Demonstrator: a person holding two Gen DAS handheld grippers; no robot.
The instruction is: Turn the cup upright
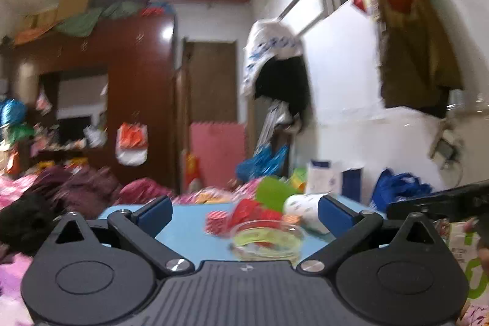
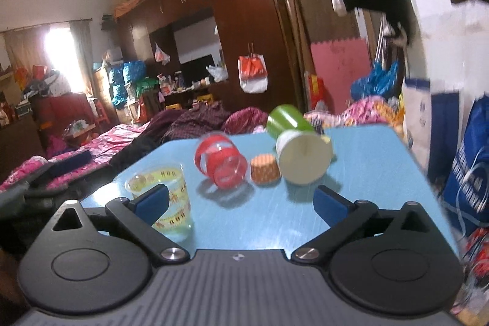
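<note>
Several cups are on a light blue table (image 2: 366,161). A clear cup with yellow bands (image 2: 166,197) stands upright at the front left, just behind my right gripper's left finger. A clear cup with red bands (image 2: 221,164) lies on its side. A white paper cup (image 2: 304,159) and a green cup (image 2: 285,118) also lie on their sides. A small orange cup (image 2: 265,173) stands mouth down. My right gripper (image 2: 241,206) is open and empty, near the table's front. My left gripper (image 1: 243,217) is open and empty, with the yellow-banded cup (image 1: 266,240) between its fingers, close in front.
A bed with pink and dark bedding (image 2: 122,139) lies to the left of the table. Bags and boxes (image 2: 428,124) crowd the table's right side by the white wall. A dark wardrobe (image 2: 214,20) stands behind. A black object (image 1: 443,200) reaches in at the right of the left wrist view.
</note>
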